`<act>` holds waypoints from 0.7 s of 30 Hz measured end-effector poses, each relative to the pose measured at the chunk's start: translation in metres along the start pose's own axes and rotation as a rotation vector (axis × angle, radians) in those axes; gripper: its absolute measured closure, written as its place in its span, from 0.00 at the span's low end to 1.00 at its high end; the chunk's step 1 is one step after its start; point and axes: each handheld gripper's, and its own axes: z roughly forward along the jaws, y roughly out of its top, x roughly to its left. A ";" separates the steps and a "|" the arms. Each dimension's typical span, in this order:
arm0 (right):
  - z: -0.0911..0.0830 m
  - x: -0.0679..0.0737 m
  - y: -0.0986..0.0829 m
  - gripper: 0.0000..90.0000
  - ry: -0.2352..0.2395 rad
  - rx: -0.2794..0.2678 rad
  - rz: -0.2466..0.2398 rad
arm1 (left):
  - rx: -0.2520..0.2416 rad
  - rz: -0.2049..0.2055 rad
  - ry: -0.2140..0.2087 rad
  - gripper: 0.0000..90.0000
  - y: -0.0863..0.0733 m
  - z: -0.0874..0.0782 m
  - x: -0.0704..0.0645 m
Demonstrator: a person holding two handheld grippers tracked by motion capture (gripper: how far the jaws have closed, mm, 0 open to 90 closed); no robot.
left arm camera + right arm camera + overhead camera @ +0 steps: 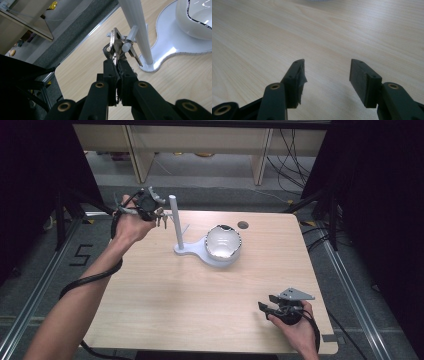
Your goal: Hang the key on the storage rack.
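At the far left of the table point(165, 290), the left gripper point(161, 219) is held up just left of the white post point(175, 222). Its jaws are clamped on a bunch of keys point(115, 47), pinching the flat metal near its lower end. In the left gripper view the key ring point(125, 40) sits at a short peg point(130, 38) that juts from the post, and one key point(136, 58) hangs down beside the post's foot. Whether the ring is around the peg or only against it, I cannot tell.

The post stands upright on a white base point(192, 250), and to its right on the same base sits a white bowl point(223, 243) with a dark rim, tipped a little toward the near side. A small round hole point(243, 225) is in the tabletop just beyond the bowl.

At the near right corner the right gripper point(266, 302) rests low over the wood, well apart from the bowl and the post. Its jaws stand wide apart with bare tabletop between them, holding nothing, and the pad point(299, 75) on the left jaw looks ragged at its edge.
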 end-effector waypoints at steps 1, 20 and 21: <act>0.000 0.000 0.000 0.52 0.000 0.000 0.000 | 0.000 0.000 0.000 0.94 0.000 0.000 0.000; 0.001 0.000 -0.001 0.51 -0.001 -0.007 0.000 | -0.033 0.005 0.037 0.78 0.000 -0.004 0.008; 0.001 0.000 -0.001 0.52 0.001 -0.007 0.000 | -0.036 0.001 0.037 0.78 -0.001 -0.005 0.008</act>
